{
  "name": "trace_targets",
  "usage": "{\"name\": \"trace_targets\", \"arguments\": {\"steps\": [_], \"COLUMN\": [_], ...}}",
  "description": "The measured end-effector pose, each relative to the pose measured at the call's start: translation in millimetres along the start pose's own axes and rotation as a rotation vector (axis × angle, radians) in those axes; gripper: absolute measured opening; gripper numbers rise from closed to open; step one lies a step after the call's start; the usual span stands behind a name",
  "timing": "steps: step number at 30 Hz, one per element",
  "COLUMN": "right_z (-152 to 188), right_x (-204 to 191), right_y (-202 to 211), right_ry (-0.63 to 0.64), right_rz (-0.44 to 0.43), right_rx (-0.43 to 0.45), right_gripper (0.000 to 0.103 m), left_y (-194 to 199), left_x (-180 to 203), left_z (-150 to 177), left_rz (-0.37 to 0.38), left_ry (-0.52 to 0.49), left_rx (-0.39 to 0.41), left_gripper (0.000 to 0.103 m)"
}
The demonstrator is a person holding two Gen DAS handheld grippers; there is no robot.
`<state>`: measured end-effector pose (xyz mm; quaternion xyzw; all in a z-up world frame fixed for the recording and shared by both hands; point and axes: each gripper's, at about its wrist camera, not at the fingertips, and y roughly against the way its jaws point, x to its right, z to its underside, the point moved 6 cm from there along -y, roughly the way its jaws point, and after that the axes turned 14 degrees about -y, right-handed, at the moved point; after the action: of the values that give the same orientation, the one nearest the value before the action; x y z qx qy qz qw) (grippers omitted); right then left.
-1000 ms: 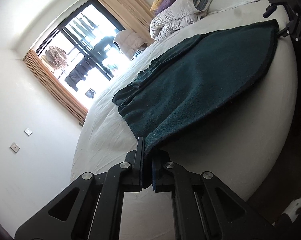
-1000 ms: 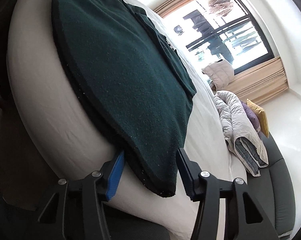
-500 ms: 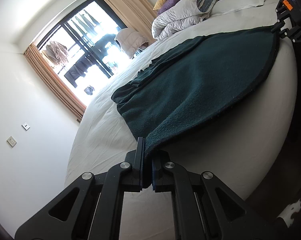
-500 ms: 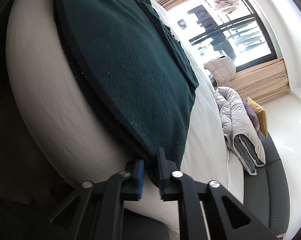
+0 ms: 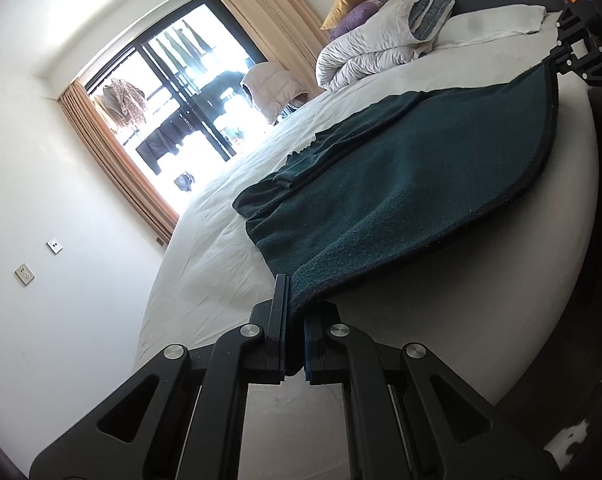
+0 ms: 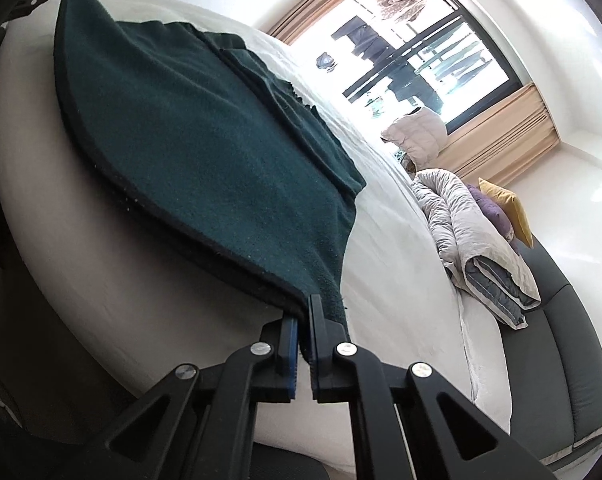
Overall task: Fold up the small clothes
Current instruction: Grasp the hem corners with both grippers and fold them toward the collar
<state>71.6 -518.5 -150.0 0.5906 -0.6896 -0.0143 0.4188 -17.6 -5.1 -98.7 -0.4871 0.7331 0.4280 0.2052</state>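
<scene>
Bedroom, daylit: white-sheeted bed (image 5: pixel 221 264) fills both views, with a large black-framed window (image 5: pixel 173 92) behind it and tan curtains (image 5: pixel 113 160) at the window's sides. Clothes hang outside the glass; detail lost to glare. Dark green fleece garment (image 5: pixel 401 184) lies spread on the bed, along the bed's near edge, its far side bunched into folds toward the window. Left gripper (image 5: pixel 295 312) is closed on one near corner of the garment; fabric is pinched between the two black fingers, with a blue pad showing on the inner face. Right gripper (image 6: pixel 304 320) is clamped on the opposite near corner, fabric likewise caught between the fingers, blue pad visible on the inner face. From the left wrist view the right gripper shows small at the garment's far corner (image 5: pixel 569 52), with an orange tag above it; nothing on the tag can be read. At the head of the bed, away from the garment: a folded grey-white duvet (image 5: pixel 381 44), a purple cushion (image 5: pixel 355 14), and a yellow cushion (image 5: pixel 351 0), against a dark padded headboard (image 6: pixel 561 320). Two wall plates (image 5: pixel 39 258) sit on the white wall beside the bed. No brand marks or legible writing anywhere.
</scene>
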Motion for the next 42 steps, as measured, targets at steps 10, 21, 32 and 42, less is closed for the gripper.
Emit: {"name": "trace_targets", "arguments": {"steps": [10, 21, 32, 42], "right_z": [-57, -137, -205, -226], "right_x": [35, 82, 109, 94], "right_y": [-8, -80, -241, -366], "right_ry": [-0.146, -0.260, -0.277, -0.296], "right_rz": [-0.021, -0.068, -0.127, -0.184], "right_rx": [0.063, 0.064, -0.126, -0.263], "right_gripper": [0.004, 0.004, 0.004, 0.004], "left_y": [5, -58, -205, -359], "left_x": [-44, -123, -170, -182], "left_z": [-28, -60, -106, -70], "left_rz": [-0.019, -0.015, 0.049, 0.152], "left_ry": [0.165, 0.325, 0.248, 0.267], "left_rx": [0.028, -0.003, -0.124, -0.305], "left_gripper": [0.005, 0.004, 0.004, 0.004]}}
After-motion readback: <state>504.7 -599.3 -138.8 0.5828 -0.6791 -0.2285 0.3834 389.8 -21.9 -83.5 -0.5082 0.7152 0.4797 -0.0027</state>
